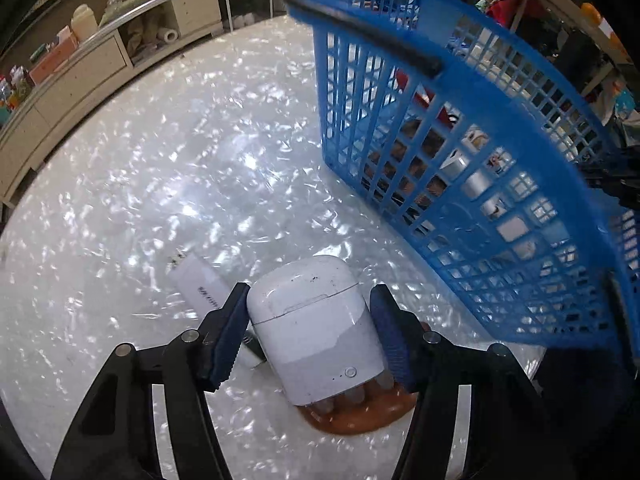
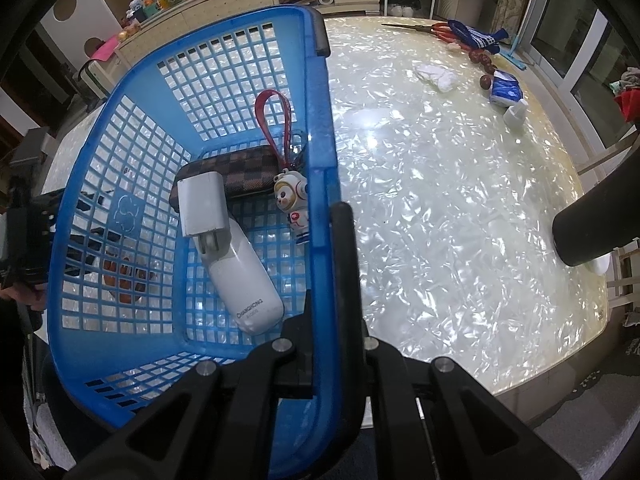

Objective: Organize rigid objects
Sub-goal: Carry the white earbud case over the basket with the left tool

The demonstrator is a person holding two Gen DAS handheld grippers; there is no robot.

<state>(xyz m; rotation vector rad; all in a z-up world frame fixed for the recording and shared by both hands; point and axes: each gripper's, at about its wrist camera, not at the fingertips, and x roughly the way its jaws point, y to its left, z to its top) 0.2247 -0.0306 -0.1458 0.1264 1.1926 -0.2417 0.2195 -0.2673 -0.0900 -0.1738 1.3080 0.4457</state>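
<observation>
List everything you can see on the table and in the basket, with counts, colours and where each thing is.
Blue plastic lattice basket: one, on the pearly white table.
White wall charger: one, in basket, on the white power bank.
Brown checkered case: one, in basket.
Astronaut bear keychain with red strap: one, in basket.
White earbud case: one, between left tongs.
White tube: one, on table beside earbud case.
Orange-brown comb: one, under earbud case.
Left tongs: black, blue pads, gripping earbud case.
Right tongs: black, clamped on basket rim.

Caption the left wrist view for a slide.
Left gripper grips a white earbud case above the pearly table, beside the blue plastic basket.
</observation>
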